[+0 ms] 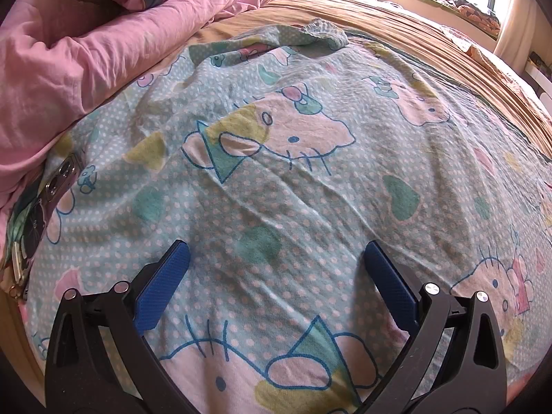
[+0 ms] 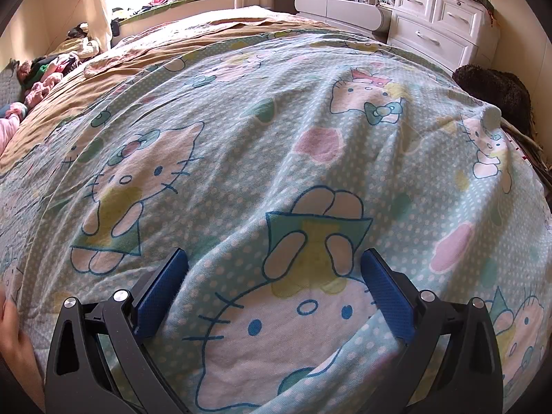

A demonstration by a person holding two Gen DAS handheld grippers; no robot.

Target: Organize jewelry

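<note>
Two tools, left tool and right tool, gape wide, holding nothing. Both hover over the cartoon-print sheet. A watch lies at its left edge.

A cartoon-print sheet is spread across the bed, over a quilted cover that is exposed beyond its far edge. To the left of the sheet a bunched duvet is heaped. At the sheet's left edge, close against the duvet, a watch is laid out with a strap just behind it. Beyond the bed's far right corner a chest of drawers is seen, with a low cabinet to its left.
</note>
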